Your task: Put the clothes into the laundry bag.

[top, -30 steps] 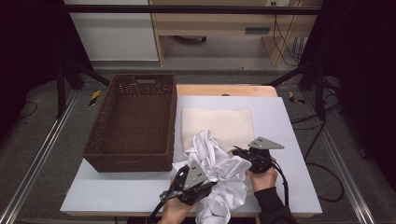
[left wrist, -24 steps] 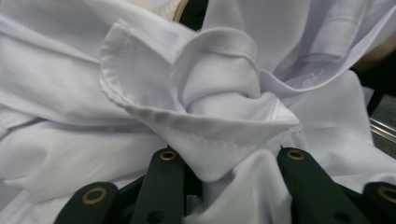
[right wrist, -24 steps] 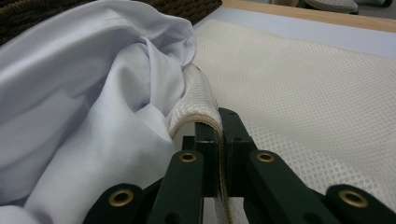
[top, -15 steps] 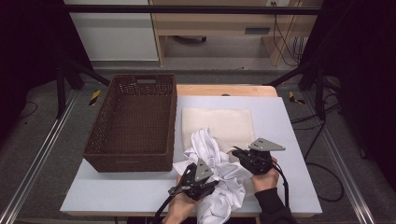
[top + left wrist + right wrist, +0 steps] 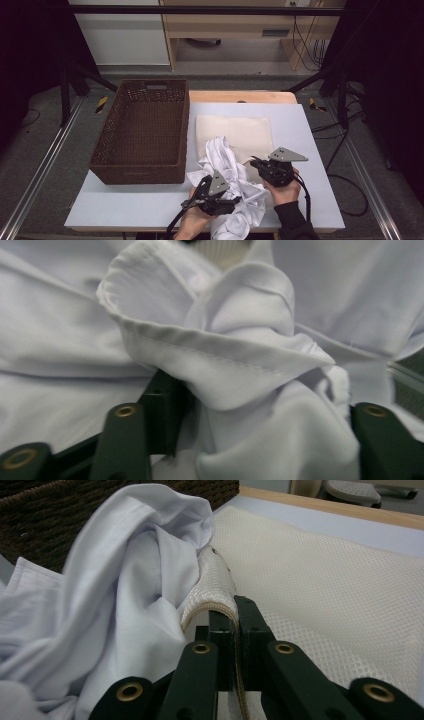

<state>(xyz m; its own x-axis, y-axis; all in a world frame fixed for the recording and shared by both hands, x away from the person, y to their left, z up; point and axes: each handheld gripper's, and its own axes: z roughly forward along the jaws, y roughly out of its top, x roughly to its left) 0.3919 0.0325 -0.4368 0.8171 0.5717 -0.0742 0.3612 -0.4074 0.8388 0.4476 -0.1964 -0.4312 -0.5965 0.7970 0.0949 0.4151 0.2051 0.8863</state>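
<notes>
Two cloths are in play: my right hand-held gripper (image 5: 235,630) pinches the cream mesh cloth's (image 5: 240,132) edge, while my left hand-held gripper (image 5: 250,440), jaws spread, sits amid the crumpled white shirt (image 5: 227,170) on the worktop (image 5: 310,130). Neither is in the basket (image 5: 142,130), so I judge most work remains.

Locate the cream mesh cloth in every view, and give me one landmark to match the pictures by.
High view: cream mesh cloth lies flat at table centre, right of the wicker basket.
Left gripper view: a sliver at top centre, behind the white shirt.
Right gripper view: fills the right half, edge pinched in the jaws.
Shared landmark: the white shirt.
</notes>
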